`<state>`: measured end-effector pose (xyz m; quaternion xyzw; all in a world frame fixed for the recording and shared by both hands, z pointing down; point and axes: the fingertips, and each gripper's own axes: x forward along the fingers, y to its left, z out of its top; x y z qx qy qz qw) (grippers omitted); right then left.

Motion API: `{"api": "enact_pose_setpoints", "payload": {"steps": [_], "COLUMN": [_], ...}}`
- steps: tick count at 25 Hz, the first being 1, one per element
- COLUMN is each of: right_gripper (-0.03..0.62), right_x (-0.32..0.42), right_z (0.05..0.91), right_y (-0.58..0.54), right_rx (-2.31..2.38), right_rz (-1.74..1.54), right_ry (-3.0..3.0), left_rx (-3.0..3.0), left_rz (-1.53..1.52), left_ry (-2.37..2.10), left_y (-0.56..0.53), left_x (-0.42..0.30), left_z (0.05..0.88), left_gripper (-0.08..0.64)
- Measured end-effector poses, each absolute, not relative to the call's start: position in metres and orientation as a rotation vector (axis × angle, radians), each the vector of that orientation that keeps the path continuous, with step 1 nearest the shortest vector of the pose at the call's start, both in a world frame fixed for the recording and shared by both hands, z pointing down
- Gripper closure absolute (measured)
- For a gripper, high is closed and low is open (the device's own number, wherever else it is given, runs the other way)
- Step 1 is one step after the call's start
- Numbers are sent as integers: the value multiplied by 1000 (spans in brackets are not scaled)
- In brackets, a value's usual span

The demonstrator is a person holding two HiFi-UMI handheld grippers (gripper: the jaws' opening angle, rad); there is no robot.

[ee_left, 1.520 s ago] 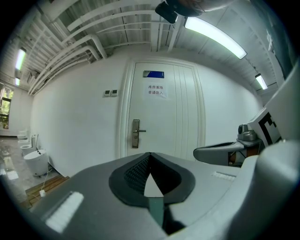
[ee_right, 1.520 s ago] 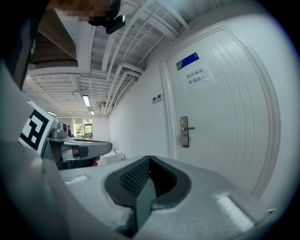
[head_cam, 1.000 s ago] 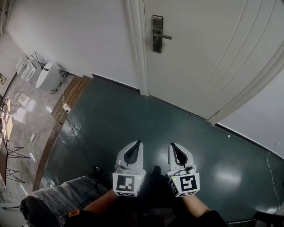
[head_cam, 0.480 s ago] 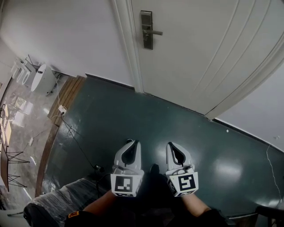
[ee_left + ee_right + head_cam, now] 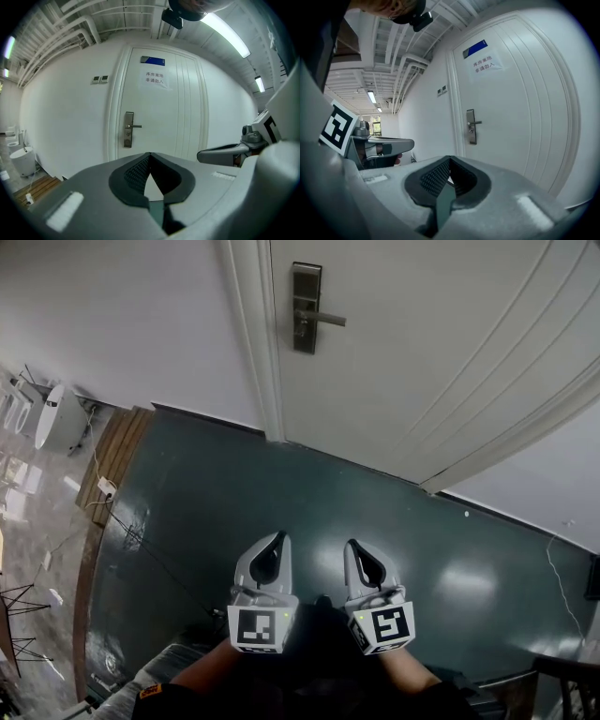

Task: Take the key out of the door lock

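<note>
A metal lock plate (image 5: 305, 307) with a lever handle (image 5: 325, 319) sits on the white door (image 5: 441, 352), far ahead of both grippers. The plate also shows in the left gripper view (image 5: 128, 129) and the right gripper view (image 5: 471, 126). A key is too small to make out in any view. My left gripper (image 5: 277, 538) and right gripper (image 5: 352, 545) hang side by side low over the dark green floor, well short of the door. Both are shut with their tips touching and nothing between them (image 5: 149, 154) (image 5: 449, 158).
The white door frame (image 5: 248, 334) stands left of the lock. A paper notice (image 5: 154, 78) and a blue sign (image 5: 152, 60) hang on the door. A white round bin (image 5: 58, 416), a wooden floor strip (image 5: 112, 451) and a cable with a socket (image 5: 105, 487) lie at left.
The head view has swung right and moved toward the door, so the lock plate sits further left in the frame. Both grippers stay shut, side by side.
</note>
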<state>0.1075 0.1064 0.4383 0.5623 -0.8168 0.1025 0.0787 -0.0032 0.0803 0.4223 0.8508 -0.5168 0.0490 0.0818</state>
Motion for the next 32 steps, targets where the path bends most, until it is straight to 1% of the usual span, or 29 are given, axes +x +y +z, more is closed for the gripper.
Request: {"api": "enact_pose_setpoints", "payload": {"steps": [9,15,26,32], "right_gripper": [601,601,601,601], "right_x": [37,10,-2,8], "right_z": [423,416,423,424], "right_y": [26,-17,-115,-181], "right_rx": [1728,1717,1649,1594], "right_rz": [314,292,357,398], "right_ry": [-2409,-2402,-2491,-2554], "left_rx": [2556,2510,2420,2399], "left_rz": [52,-14,20,75], "left_ry": [-1481,-1519,-1665,-1756], "left_y": [0,-36,-106,-166], "left_x": [-74,-113,-143,-133], "left_z": [411,413,420,410], "left_gripper": [541,541,541,541]}}
